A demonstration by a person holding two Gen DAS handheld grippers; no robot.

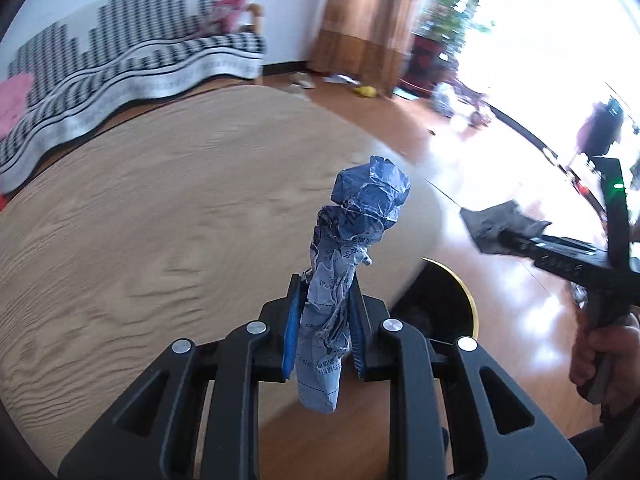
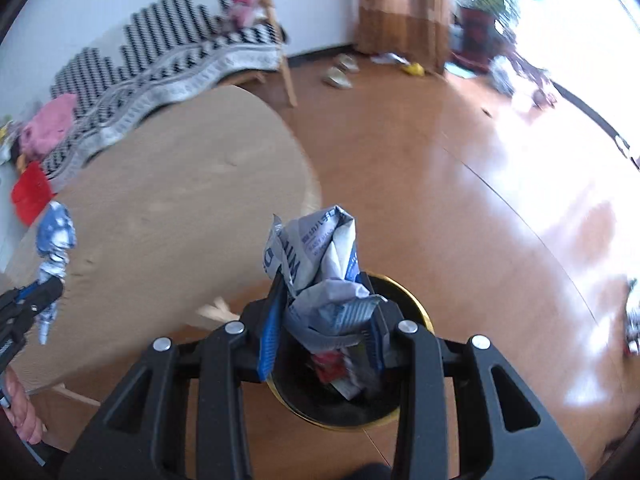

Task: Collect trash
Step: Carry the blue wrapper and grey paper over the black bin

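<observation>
1. the left gripper (image 1: pixel 324 328) is clamped tight on a twisted blue wrapper (image 1: pixel 344 264), its blue pads pressing the wrapper's lower half from both sides; the crumpled top sticks up past the fingertips and a short tail hangs below them.
2. in the left wrist view that wrapper hangs over the right edge of a round wooden table (image 1: pixel 160 220), just inside the rim.
3. the right gripper (image 2: pixel 324 320) is closed part way on a crumpled grey-and-white wrapper (image 2: pixel 320 268) with blue print; the wad fills the gap between the pads and bulges above them.
4. a black bin with a gold rim (image 2: pixel 420 312) stands on the wooden floor (image 2: pixel 460 200) just beside the table's edge. in the right wrist view the grey-and-white wrapper is held directly over its mouth, and red and white scraps (image 2: pixel 336 368) lie inside.
5. in the left wrist view the bin (image 1: pixel 468 300) shows only partly, behind the table's right edge.
6. a hand (image 1: pixel 600 356) grips the right gripper's handle at the far right of the left wrist view.
7. a bench with a black-and-white patterned cover (image 1: pixel 132 64) stands against the wall beyond the table's far edge, with a pink item (image 2: pixel 52 124) on it.
8. both views are blurred.
</observation>
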